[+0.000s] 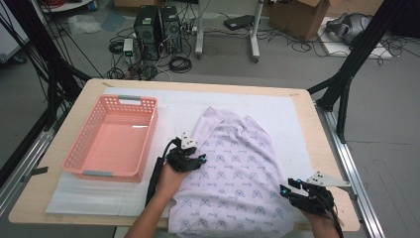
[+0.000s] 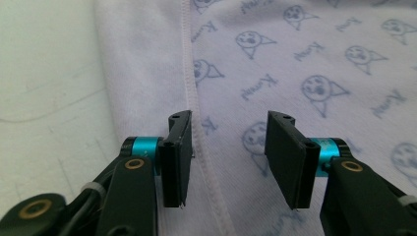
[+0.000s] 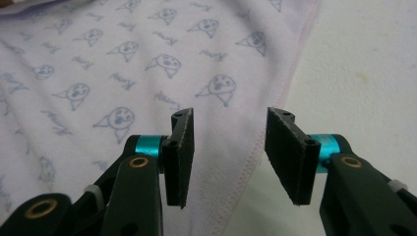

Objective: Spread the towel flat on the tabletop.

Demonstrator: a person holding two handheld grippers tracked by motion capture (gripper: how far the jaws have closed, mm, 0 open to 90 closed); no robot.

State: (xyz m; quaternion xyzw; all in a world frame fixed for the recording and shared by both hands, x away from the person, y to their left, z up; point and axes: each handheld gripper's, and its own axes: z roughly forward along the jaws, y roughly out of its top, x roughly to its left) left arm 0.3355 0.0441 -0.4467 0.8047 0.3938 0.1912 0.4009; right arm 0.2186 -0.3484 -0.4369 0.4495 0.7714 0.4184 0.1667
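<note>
Your left gripper [image 2: 228, 162] spread | right gripper [image 3: 228, 160] spread | pale lilac printed cotton garment [image 1: 237, 168] hems lie between each one's jaws, unpinched

The basket [image 1: 113, 139] blocks the left side of the surface [image 1: 307, 124]; just a narrow lane runs between it and the cloth [image 1: 233, 173]. Bare room lies along the far edge and right of the cloth.

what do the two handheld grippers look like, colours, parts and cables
Both the left gripper and the right gripper have black bodies with two flat black rectangular jaws, turquoise metal collars behind them and brass-coloured pivot rivets. Each carries a grey three-cornered plate on top and small blue lights. A black cable trails from each. The person's forearms are bare, with no sleeves.
</note>
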